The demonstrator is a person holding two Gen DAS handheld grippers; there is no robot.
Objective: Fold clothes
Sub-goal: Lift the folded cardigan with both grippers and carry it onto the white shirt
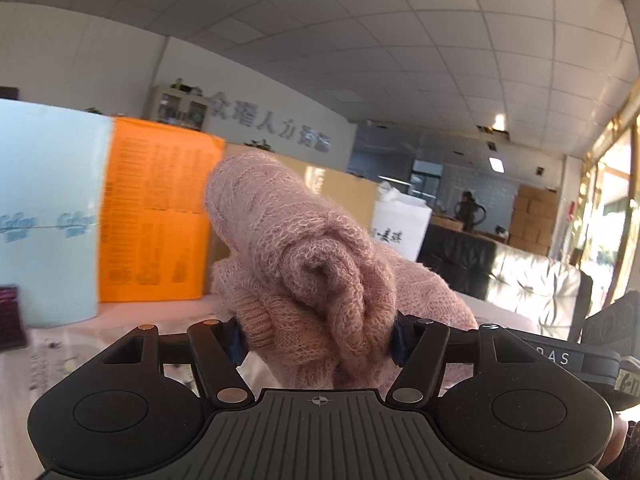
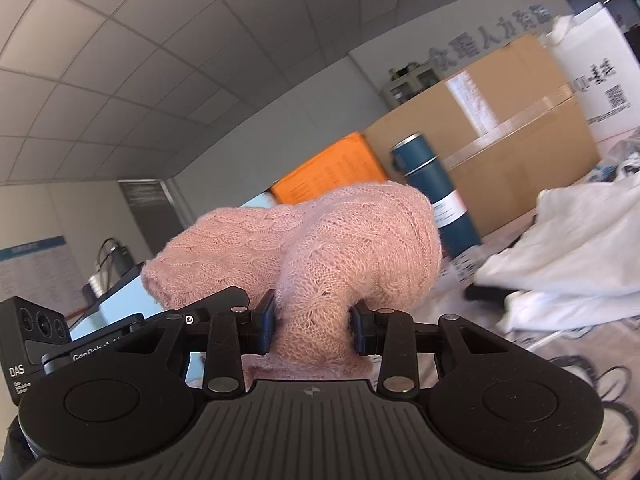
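- Brown cardboard box at back of tabletop, orange box beside it, pale blue pack at far left.
- White cloth heaped on tabletop, right side.
- Pink cable-knit sweater bunched, raised off tabletop, held between both tongs.
- Left tongs clamped on thick wad of sweater, ribbed cuff just beside left pad.
- Right tongs pinched on narrower fold of sweater.
- Dark blue flask upright behind sweater, before cardboard box.
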